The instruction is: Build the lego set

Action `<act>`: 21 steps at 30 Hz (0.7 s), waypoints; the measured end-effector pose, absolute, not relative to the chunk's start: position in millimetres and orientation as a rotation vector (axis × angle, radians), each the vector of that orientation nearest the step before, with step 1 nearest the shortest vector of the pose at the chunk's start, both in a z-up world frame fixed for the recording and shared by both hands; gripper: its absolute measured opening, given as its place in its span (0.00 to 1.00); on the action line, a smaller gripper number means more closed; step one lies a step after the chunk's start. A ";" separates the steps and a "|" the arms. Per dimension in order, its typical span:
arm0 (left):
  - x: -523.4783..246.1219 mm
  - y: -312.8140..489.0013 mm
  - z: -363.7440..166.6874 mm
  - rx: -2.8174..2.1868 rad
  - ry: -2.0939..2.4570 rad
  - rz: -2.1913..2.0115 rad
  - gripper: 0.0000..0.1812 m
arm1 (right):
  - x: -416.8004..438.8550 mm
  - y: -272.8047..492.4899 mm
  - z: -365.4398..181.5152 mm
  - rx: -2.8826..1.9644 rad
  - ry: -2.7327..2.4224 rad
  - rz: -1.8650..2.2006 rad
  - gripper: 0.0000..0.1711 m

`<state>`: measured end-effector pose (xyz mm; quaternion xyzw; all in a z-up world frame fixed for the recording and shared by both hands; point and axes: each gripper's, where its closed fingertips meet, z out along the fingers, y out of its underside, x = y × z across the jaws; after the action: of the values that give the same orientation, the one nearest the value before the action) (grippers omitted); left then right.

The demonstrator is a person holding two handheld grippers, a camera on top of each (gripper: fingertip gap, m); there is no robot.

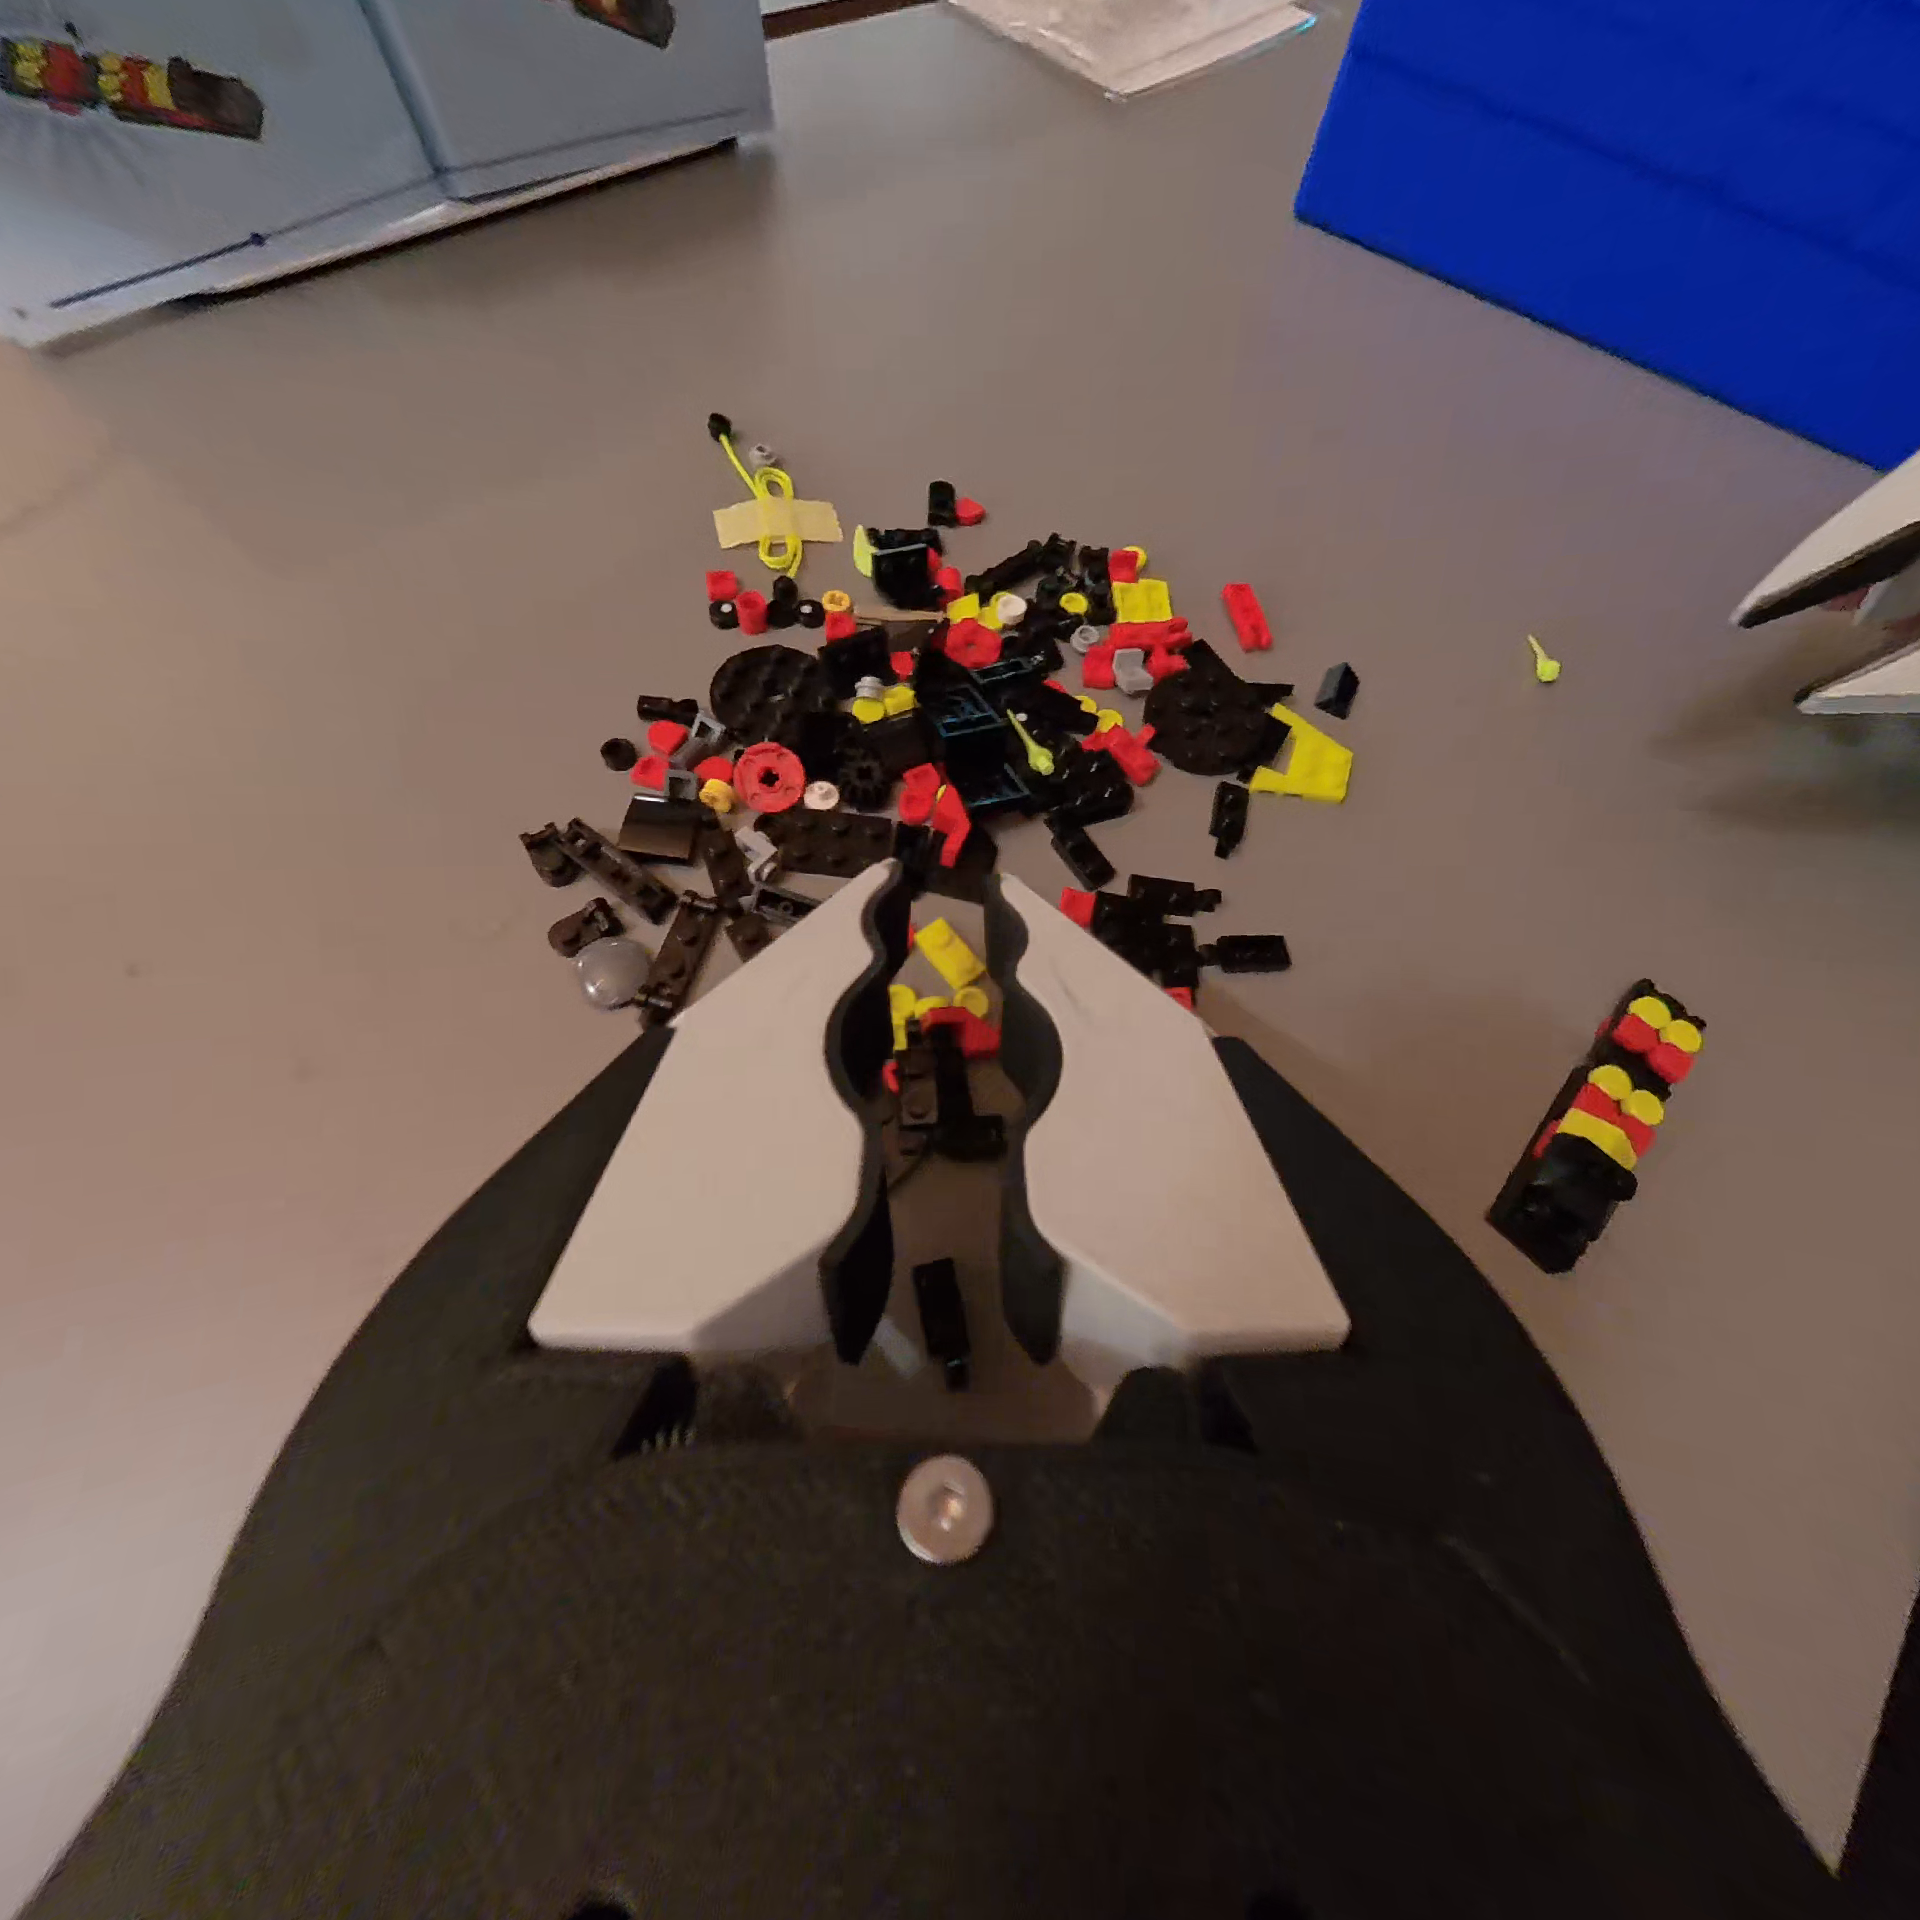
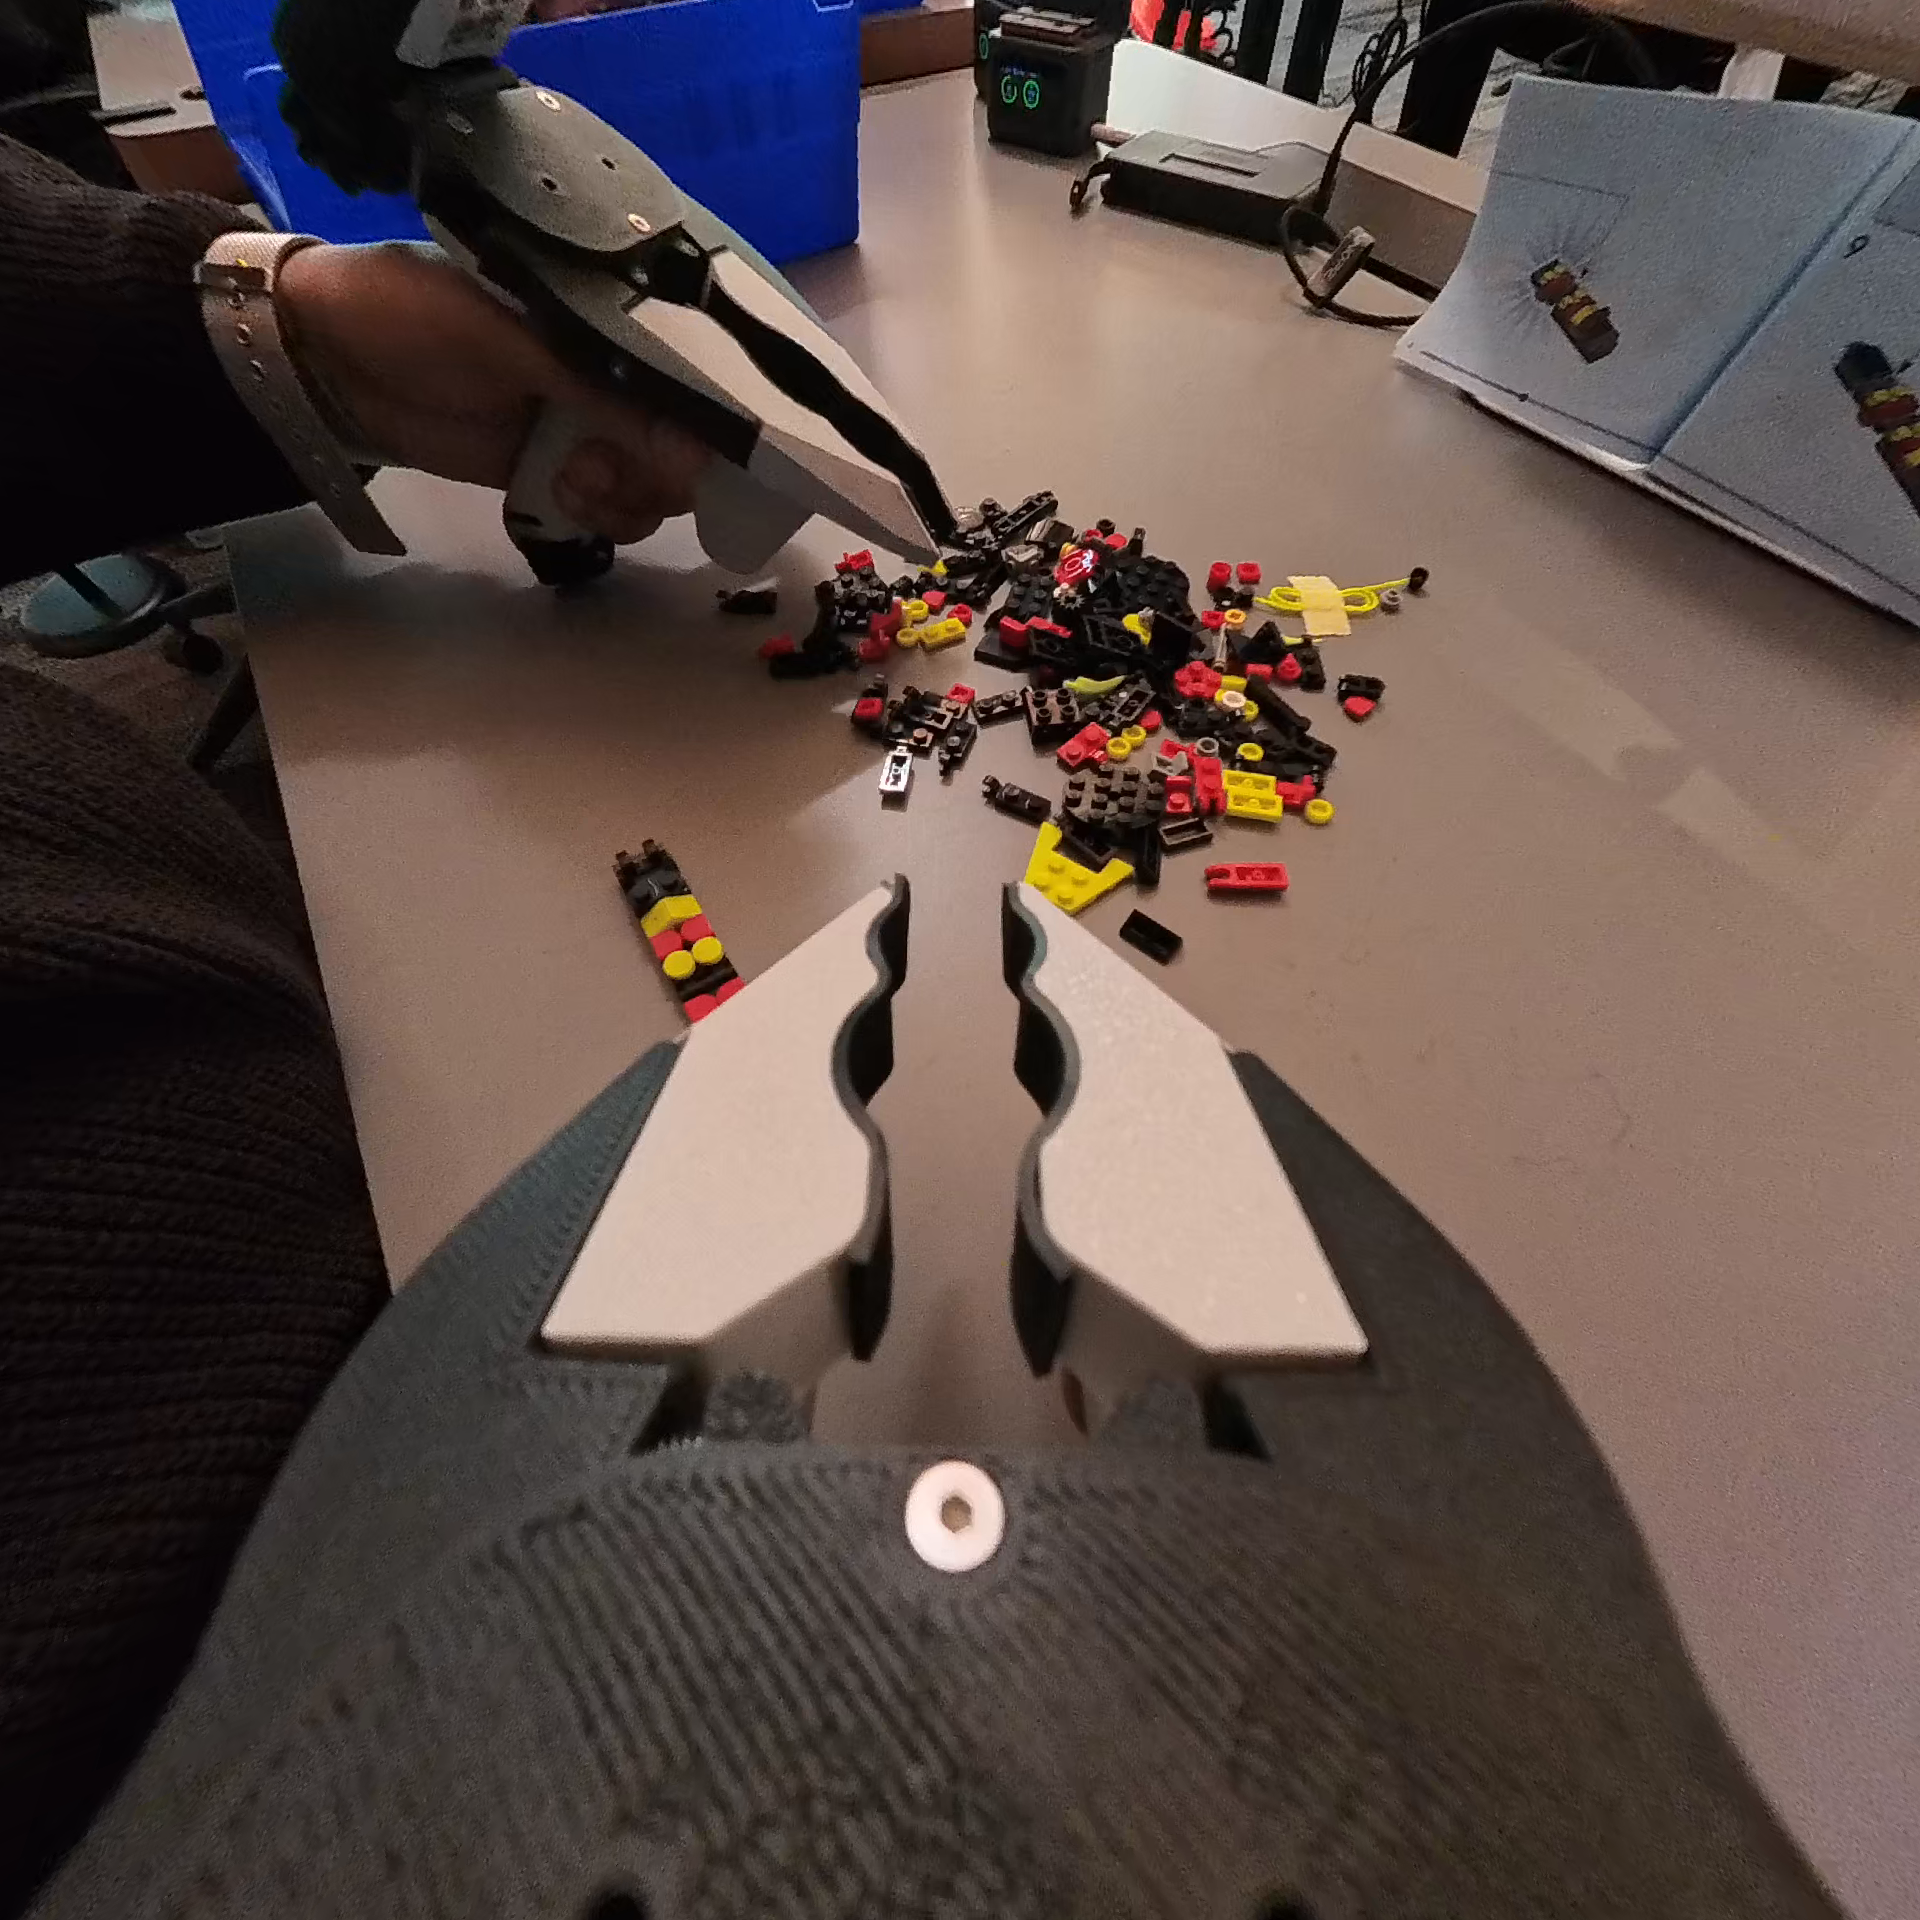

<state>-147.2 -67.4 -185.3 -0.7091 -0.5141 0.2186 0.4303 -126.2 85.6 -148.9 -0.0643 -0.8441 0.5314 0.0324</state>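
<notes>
A pile of loose black, red and yellow lego pieces [image 1: 935, 717] lies on the grey table [image 1: 416, 623]; it also shows in the right wrist view [image 2: 1101, 675]. A partly built black, red and yellow assembly [image 1: 1600, 1122] lies apart from the pile, just left of my right gripper's fingers [image 2: 675, 935]. My left gripper [image 1: 948, 881] is narrowly open, its tips down at the near edge of the pile [image 2: 935, 535], with nothing visibly held. My right gripper [image 2: 956, 891] is open and empty, a little short of the pile, and shows at the right edge of the left wrist view [image 1: 1777, 660].
An open instruction booklet [image 1: 312, 135] stands beyond the pile [image 2: 1714, 312]. A blue bin [image 1: 1662, 187] sits at the back [image 2: 675, 94]. Dark devices with cables [image 2: 1195, 166] lie behind. A person's hand [image 2: 416, 353] holds the left gripper. The table edge [image 2: 312, 935] runs at the left. The left gripper's tips are roughly 15 centimeters from the right gripper's.
</notes>
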 end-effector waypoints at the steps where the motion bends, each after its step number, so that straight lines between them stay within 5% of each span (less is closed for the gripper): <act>1: -146.3 -65.9 -184.3 -1.764 -1.279 0.538 0.07 | -126.3 85.6 -149.0 -0.197 -2.598 1.635 0.10; 21: -136.7 -48.6 -192.5 -1.896 -1.183 0.534 0.09 | -126.4 85.0 -152.2 -0.191 -2.605 1.612 0.10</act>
<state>-136.7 -48.6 -192.5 -0.7529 -0.4698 0.2119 0.4094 -126.4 85.0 -152.2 -0.0623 -0.8482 0.5247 0.0361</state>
